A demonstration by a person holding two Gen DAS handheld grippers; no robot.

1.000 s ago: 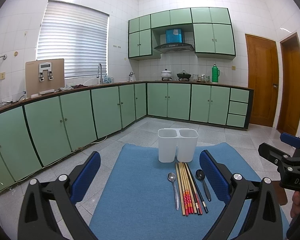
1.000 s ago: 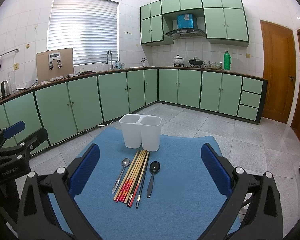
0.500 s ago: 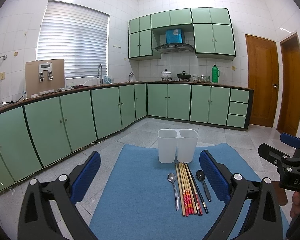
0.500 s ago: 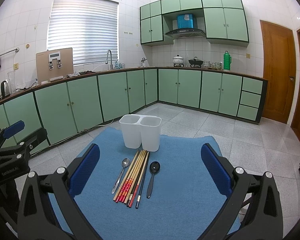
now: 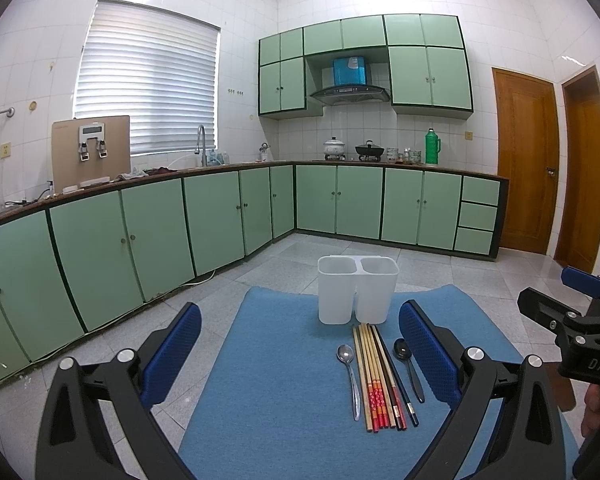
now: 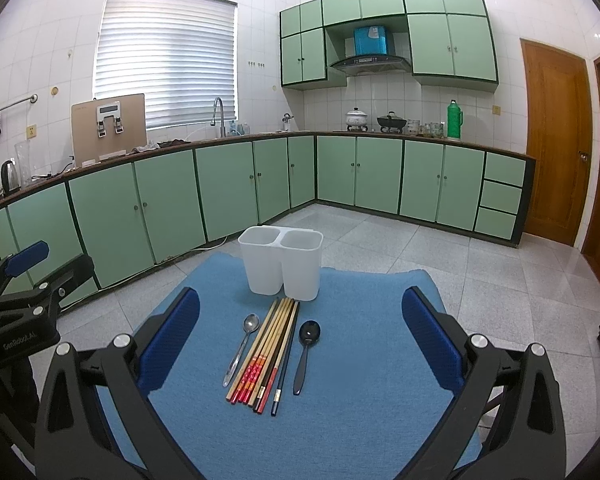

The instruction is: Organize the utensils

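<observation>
Left gripper (image 5: 300, 344) and right gripper (image 6: 300, 336) hover level above the blue mat (image 6: 360, 360), jaws wide, holding nothing. No change from a second ago. Chopsticks (image 6: 268, 348) lie bundled between a steel spoon (image 6: 242, 346) and black spoon (image 6: 306, 350), before the white plastic two-cell holder (image 6: 282, 262).

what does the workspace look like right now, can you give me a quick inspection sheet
surface: blue mat laid flat on a tiled floor.
job's things: white two-compartment holder upright at the mat's far end, nothing seen inside; silver spoon, bundle of chopsticks and black spoon lying side by side in front of it.
clutter: nothing seen on the mat.
grippers: left gripper and right gripper both open, empty, above the mat.
cables: a white cord along the cabinet base.
surroundings: green cabinets, wooden doors.
</observation>
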